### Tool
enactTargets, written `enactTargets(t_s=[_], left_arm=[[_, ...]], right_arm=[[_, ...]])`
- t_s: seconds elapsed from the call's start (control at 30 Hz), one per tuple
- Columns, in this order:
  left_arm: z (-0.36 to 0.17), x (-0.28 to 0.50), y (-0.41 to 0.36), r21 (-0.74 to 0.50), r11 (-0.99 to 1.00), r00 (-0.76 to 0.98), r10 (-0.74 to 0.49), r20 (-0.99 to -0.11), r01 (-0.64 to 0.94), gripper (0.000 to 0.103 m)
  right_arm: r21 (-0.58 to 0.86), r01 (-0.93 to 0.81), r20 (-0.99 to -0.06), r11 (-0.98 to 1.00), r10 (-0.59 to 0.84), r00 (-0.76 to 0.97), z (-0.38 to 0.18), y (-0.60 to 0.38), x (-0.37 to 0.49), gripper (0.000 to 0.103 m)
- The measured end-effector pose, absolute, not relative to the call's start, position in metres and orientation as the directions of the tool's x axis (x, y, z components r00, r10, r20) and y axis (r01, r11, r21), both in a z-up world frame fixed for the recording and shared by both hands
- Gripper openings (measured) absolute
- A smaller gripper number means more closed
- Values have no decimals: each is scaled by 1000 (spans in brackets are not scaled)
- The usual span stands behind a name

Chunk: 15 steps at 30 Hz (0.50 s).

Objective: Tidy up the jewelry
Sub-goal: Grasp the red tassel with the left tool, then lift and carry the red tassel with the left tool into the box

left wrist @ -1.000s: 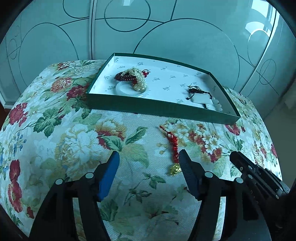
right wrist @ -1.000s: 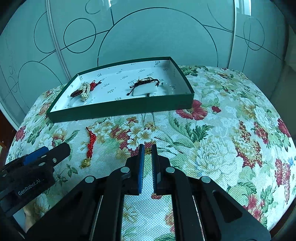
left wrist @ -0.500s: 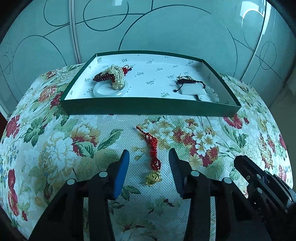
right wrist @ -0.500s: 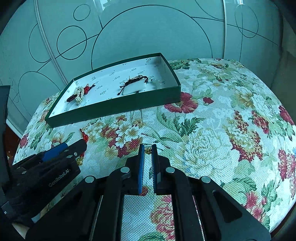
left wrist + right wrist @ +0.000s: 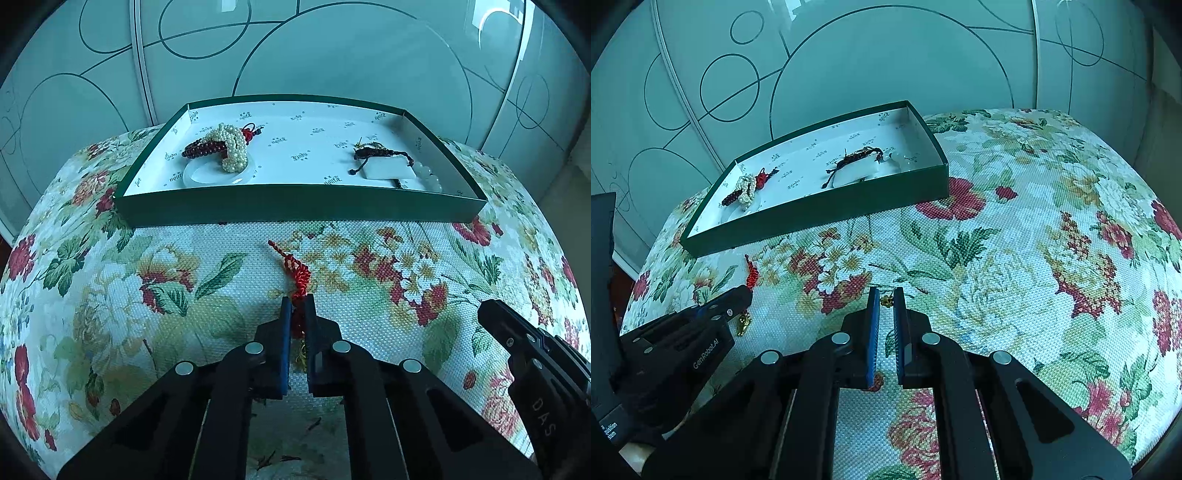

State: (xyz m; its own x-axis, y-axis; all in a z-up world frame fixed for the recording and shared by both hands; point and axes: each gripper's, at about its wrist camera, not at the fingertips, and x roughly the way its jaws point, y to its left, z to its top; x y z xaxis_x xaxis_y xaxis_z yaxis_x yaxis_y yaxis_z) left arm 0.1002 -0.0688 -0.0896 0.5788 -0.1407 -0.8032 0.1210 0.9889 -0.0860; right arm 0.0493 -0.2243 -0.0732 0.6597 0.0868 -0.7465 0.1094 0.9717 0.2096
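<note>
The floral tablecloth carried a green tray holding a pearl bracelet and white pendant. Just in front of the tray lay the red knotted charm. The left gripper, wide half a second earlier, had pinched onto it. The right gripper stayed narrow, gripping nothing.

I see a coarse woven floral tablecloth, matt and nubbly. The green box looks like matt card with a printed white paper lining. The red knotted cord is braided thread with a shiny gold charm. My left gripper shows matt black plastic, blue ribbed pads and bright metal rivets. The pearl bracelet gleams.
</note>
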Motion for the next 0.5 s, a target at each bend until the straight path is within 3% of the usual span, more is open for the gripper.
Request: enactTargets(t_s=[0.5], left_arm=[[-80, 94, -63, -66, 990, 607, -126, -784, 121, 6]], right_arm=[[183, 83, -751, 980, 84, 655, -73, -216, 48, 8]])
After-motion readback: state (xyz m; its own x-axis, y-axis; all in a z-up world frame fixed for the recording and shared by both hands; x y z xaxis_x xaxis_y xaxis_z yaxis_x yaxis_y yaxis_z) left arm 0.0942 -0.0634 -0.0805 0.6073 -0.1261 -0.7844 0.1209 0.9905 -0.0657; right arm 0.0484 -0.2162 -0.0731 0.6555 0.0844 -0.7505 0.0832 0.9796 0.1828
